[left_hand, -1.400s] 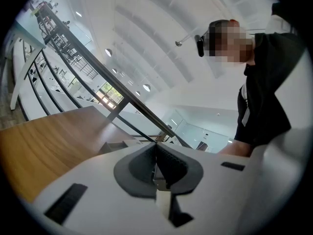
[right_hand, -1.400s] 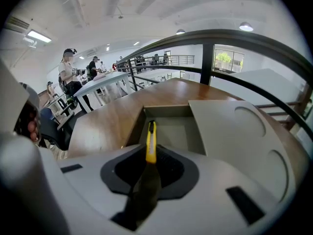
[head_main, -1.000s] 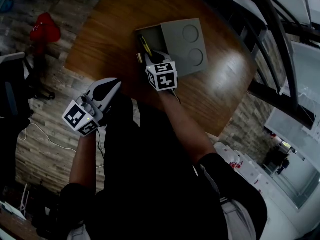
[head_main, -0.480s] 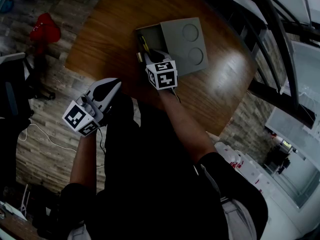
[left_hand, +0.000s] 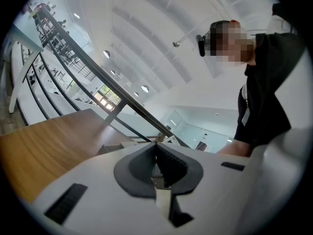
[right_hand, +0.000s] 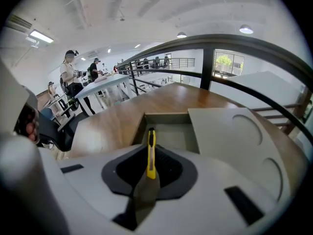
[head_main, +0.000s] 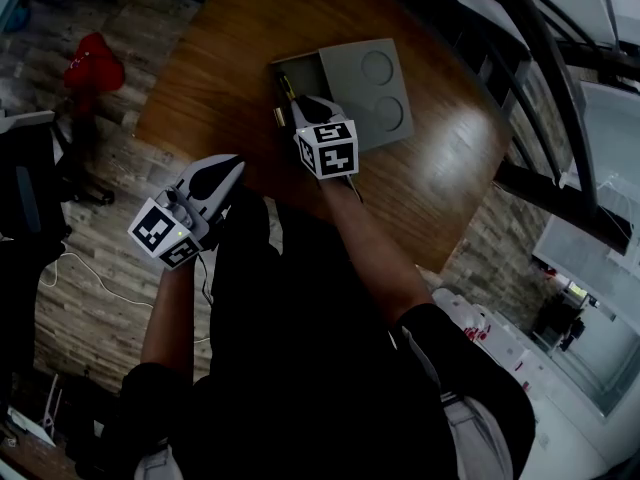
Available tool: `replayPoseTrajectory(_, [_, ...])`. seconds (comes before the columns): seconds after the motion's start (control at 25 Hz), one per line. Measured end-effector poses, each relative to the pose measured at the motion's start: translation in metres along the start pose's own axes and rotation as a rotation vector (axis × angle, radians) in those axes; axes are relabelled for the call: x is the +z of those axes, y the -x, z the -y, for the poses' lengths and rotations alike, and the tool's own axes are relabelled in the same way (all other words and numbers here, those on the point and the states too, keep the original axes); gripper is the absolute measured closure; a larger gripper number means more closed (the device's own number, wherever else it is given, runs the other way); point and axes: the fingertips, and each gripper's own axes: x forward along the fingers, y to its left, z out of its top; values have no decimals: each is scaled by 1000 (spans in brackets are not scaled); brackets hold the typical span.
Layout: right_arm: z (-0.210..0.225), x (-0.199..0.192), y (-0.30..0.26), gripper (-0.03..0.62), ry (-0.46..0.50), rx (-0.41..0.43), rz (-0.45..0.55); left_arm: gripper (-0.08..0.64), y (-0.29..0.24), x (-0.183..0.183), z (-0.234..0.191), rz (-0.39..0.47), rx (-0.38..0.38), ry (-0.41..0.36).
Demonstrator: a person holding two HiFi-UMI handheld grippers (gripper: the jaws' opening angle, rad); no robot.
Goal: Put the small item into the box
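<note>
Yellow slim cutter (right_hand: 151, 151) pinched in right gripper (right_hand: 149, 173) jaws, grey box (right_hand: 225, 126) beneath, left gripper (left_hand: 159, 168) jaws closed

We wear a black short-sleeved top (head_main: 300, 368). Our left gripper (head_main: 226, 166) and right gripper (head_main: 303, 106) have pale grey-white shells. Dark ribbed pads line the fingers (left_hand: 173, 163), and each gripper carries a white cube (head_main: 327, 149) printed with black square markers.
</note>
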Motion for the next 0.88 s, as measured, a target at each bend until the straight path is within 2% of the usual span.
replayPoseTrajectory(0.08, [0,12,7,560,12,-1,24,545,-2,6,2,-2,-6,-17])
replayPoseTrajectory(0.44, [3,91,75,578,30,-2,214,545,-12,64,27,20,-66,-127])
replayPoseTrajectory(0.68, [-7,156,156,580,60,20,440,545,-21,97,53,9,-116,-208])
replayPoseTrajectory(0.88, [-19,196,250,580,79,100,717,545,-24,124,75,29,-156,-280])
